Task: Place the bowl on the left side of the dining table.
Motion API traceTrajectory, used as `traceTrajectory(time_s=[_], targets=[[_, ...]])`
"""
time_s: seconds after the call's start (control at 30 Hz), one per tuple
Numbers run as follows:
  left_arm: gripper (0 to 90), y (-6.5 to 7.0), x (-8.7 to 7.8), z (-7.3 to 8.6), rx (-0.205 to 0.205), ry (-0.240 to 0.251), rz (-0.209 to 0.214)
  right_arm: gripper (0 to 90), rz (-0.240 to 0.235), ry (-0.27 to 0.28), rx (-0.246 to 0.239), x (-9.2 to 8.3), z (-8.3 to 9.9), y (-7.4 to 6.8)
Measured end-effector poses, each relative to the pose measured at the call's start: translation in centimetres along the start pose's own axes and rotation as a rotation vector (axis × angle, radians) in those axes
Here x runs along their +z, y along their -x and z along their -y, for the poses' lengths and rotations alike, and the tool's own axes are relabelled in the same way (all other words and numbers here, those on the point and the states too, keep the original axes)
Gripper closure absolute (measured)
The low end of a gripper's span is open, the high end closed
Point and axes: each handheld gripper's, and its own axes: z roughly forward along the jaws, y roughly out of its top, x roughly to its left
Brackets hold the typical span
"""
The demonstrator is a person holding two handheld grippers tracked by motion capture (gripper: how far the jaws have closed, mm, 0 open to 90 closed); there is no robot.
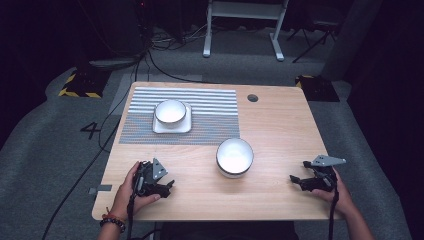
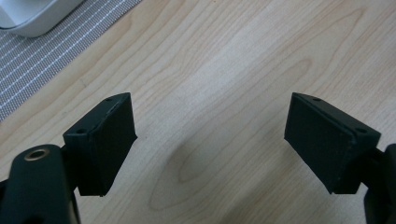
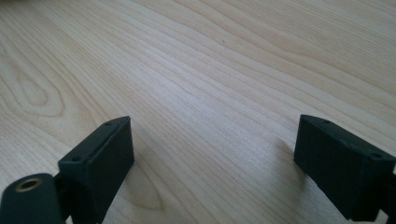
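Both grippers, left [image 1: 167, 187] and right [image 1: 296, 181], are resting wide open and empty; the bowl [image 1: 234, 156] is sitting between them, risking a knock if either swings inward.

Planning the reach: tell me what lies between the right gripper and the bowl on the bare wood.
Bare wood, by the high view: nothing between the right gripper and the bowl on the table.

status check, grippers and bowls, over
Left gripper open, empty. Right gripper open, empty. Near bowl on bare table, untouched. Nothing in the way.
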Motion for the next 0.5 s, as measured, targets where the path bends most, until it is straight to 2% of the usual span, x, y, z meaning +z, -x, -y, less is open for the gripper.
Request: traceTrajectory(time_s=[0.03, 0.13, 0.33, 0.5], targets=[[16.5, 0.1, 0.1, 0.2, -0.011, 0.006, -0.014, 12.1, 0.000, 0.000, 0.000, 0.0, 0.0, 0.0], [16.6, 0.1, 0.2, 0.5, -0.019, -0.001, -0.012, 12.1, 0.000, 0.000, -0.001, 0.0, 0.0, 0.0], [16.6, -0.1, 0.1, 1.2, -0.051, 0.017, 0.011, 12.1, 0.000, 0.001, -0.002, 0.0, 0.0, 0.0], [16.5, -0.2, 0.1, 1.9, -0.111, 0.037, 0.032, 12.1, 0.000, 0.000, -0.001, 0.0, 0.0, 0.0]])
